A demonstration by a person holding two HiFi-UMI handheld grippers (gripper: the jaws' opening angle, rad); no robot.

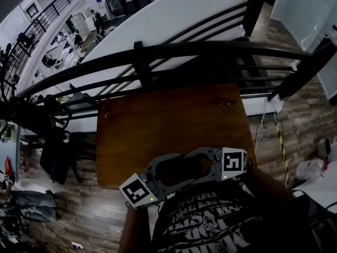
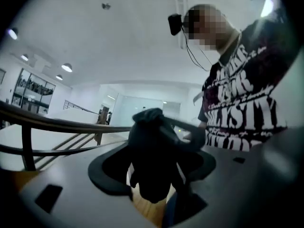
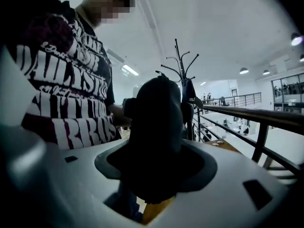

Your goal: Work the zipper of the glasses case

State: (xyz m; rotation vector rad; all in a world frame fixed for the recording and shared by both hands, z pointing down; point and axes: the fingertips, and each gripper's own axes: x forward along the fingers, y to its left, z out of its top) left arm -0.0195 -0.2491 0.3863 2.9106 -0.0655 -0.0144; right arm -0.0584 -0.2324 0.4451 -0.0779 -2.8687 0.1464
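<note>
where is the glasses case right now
In the head view the glasses case is at the bottom centre, held between the left gripper and right gripper close to the person's chest, over the wooden table's near edge.

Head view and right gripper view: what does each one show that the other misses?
Only the head view: the wooden table whole from above, and striped tape on the floor. Only the right gripper view: the ceiling with its lamps. Both: the dark railing, the person's printed shirt and a corner of that table.
</note>
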